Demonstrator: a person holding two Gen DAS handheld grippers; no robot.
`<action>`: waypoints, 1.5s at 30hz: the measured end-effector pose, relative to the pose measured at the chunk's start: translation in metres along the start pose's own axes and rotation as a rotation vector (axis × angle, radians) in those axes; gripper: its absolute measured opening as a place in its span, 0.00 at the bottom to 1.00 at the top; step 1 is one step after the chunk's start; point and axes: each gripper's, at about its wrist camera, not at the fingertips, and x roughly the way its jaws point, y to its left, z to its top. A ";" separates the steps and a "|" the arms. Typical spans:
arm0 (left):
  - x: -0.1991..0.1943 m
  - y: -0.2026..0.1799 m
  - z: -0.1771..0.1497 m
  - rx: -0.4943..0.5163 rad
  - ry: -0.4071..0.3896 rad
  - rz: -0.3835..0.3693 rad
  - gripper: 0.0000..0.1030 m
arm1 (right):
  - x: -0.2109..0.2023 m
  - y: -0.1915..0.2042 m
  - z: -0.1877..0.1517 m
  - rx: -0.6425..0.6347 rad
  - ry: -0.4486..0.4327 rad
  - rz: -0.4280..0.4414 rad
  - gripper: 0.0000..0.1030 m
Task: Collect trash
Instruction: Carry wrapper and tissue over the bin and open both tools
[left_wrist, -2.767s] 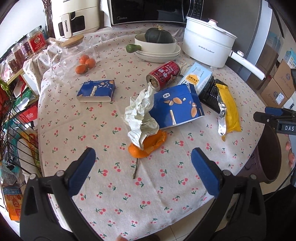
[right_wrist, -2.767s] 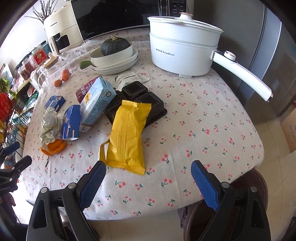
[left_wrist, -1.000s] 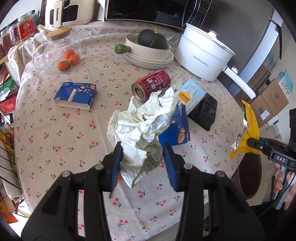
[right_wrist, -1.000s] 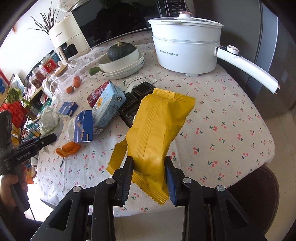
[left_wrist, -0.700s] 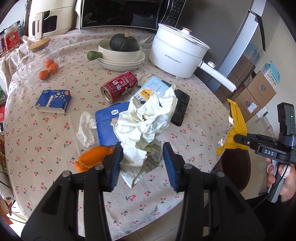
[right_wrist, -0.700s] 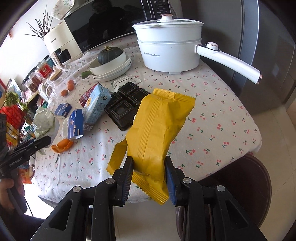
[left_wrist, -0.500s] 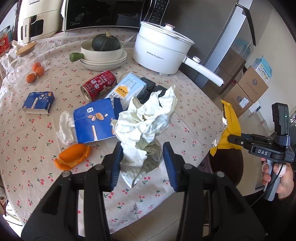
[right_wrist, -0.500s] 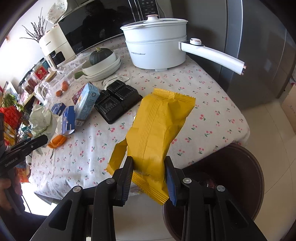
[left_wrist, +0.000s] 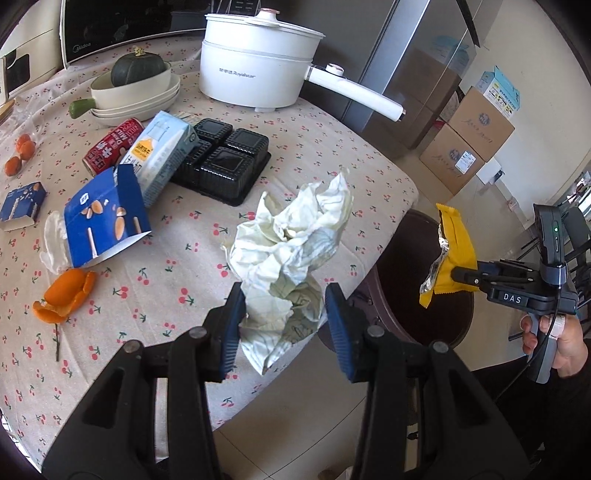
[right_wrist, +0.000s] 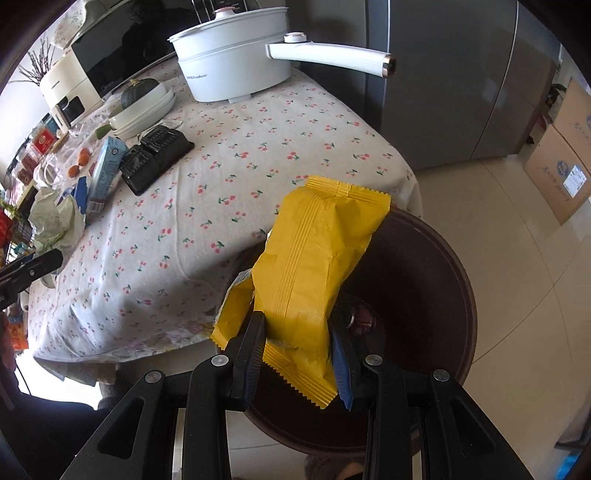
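Right wrist view: yellow snack wrapper (right_wrist: 314, 273) clamped at its lower end by right gripper (right_wrist: 297, 354), suspended directly above open mouth of dark brown trash bin (right_wrist: 436, 280) standing on floor just beside table (right_wrist: 258, 140) edge. Left wrist view: crumpled white paper (left_wrist: 291, 254) pinched between pads of left gripper (left_wrist: 284, 325), held above table edge, near bin but not yet over it.

Risks, as judged:
- Wrapper light and tall; released off-centre, likely to catch bin rim or drift to floor.
- Paper wad gripped only at lower folds; loose grip could drop it onto tablecloth or floor short of bin.
- Both grippers converging on one opening; collision possible.

Count remaining on table: one black plastic tray (left_wrist: 223, 162), one milk carton (left_wrist: 162, 155), one red can (left_wrist: 110, 146), two blue boxes, one orange peel (left_wrist: 62, 295), one small white tissue (left_wrist: 53, 243).
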 end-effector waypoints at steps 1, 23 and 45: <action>0.002 -0.004 0.000 0.005 0.005 -0.005 0.44 | 0.002 -0.005 -0.004 0.004 0.007 -0.006 0.34; 0.058 -0.093 -0.007 0.168 0.112 -0.096 0.44 | -0.005 -0.081 -0.045 0.120 0.014 -0.067 0.61; 0.102 -0.155 -0.005 0.325 0.129 -0.059 0.90 | -0.015 -0.105 -0.061 0.172 0.003 -0.100 0.65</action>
